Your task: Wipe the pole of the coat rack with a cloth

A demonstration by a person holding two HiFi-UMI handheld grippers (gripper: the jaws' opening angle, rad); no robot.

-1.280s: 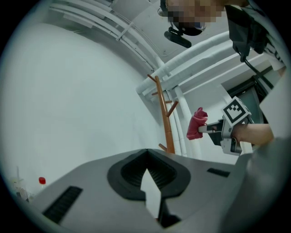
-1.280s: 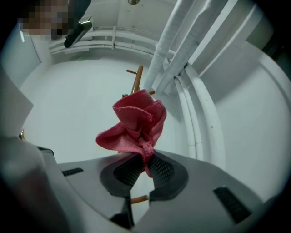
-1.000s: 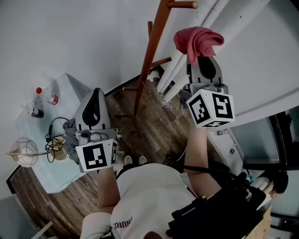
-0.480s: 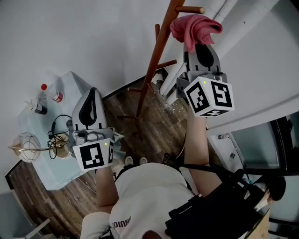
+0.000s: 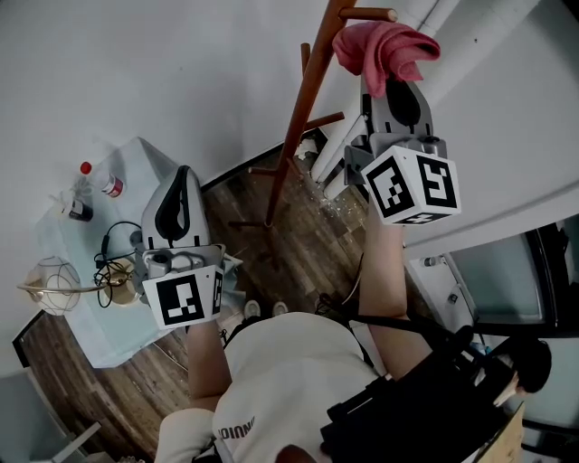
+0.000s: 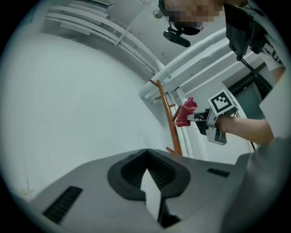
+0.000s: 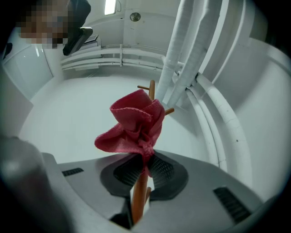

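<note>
Head view, looking steeply down at a person holding two tools. The right hand-held gripper [image 5: 387,83] was raised near 1 o'clock in the picture, its jaws clamped on a bunched red cloth [image 5: 384,45]. The cloth sat high up, just below a top peg [image 5: 366,14] of the wooden coat rack.

The relation I watched: the pole [image 5: 298,127] lay just beside the cloth, at about 9 o'clock from it. Its long axis slanted in this view from 1 o'clock at the top to 7 o'clock at its foot on the wooden floor [image 5: 298,262]. In the right gripper view the pole ran straight from 6 to 12 o'clock, directly behind the cloth and in line with the jaws. I judged that the wipe would have to run along that line, downward from the top.

The right tool was far nearer the pole. The left hand-held gripper [image 5: 184,172] hung low at 8 o'clock, well apart from the rack, over a surface [image 5: 81,325] covered in pale blue. Its own view showed its jaws closed together with nothing between them.

Hard to make out: I could not tell whether the cloth actually touched the pole or only stood in front of it. The cloth hid the right jaw tips in the head view. The top of the rack was cut off by the picture's upper edge. White pipes [image 5: 335,154] ran close behind the pole.
</note>
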